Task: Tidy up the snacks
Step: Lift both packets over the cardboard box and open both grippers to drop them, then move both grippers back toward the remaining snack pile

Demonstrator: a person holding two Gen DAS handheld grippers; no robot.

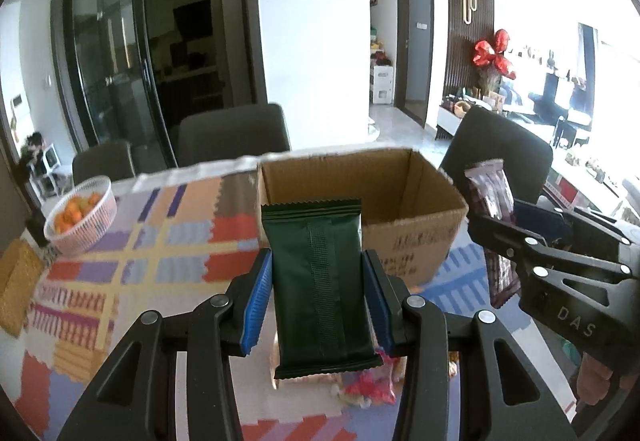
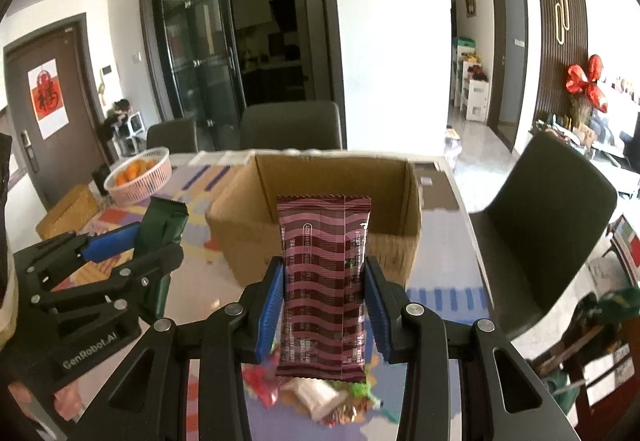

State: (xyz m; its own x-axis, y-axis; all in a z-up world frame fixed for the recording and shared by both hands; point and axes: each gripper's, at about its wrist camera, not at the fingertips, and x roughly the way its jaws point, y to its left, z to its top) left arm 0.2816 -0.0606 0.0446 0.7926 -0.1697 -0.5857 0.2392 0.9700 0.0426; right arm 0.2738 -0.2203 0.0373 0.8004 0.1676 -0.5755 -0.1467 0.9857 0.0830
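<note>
From the left wrist we see our left gripper point(image 1: 318, 293) clamped on a dark green snack packet point(image 1: 320, 289), its blue pads point(image 1: 256, 301) pressing both long edges; the packet stands upright above the patterned tablecloth point(image 1: 120, 273), just in front of the open cardboard box point(image 1: 412, 245); only this view shows the printing on the box's near wall. At right in the same view our right gripper point(image 1: 500, 217) grips a maroon striped packet point(image 1: 490, 189).

From the right wrist that maroon packet point(image 2: 324, 281) faces us, clamped between the blue pads point(image 2: 272, 305) of the right gripper point(image 2: 325, 305); only here do we see the loose snacks point(image 2: 320, 397) lying below it, and a door with a red paper sign point(image 2: 48, 97) at far left; the basket of oranges point(image 2: 138, 175) sits far left of the box point(image 2: 248, 245) in both views.
</note>
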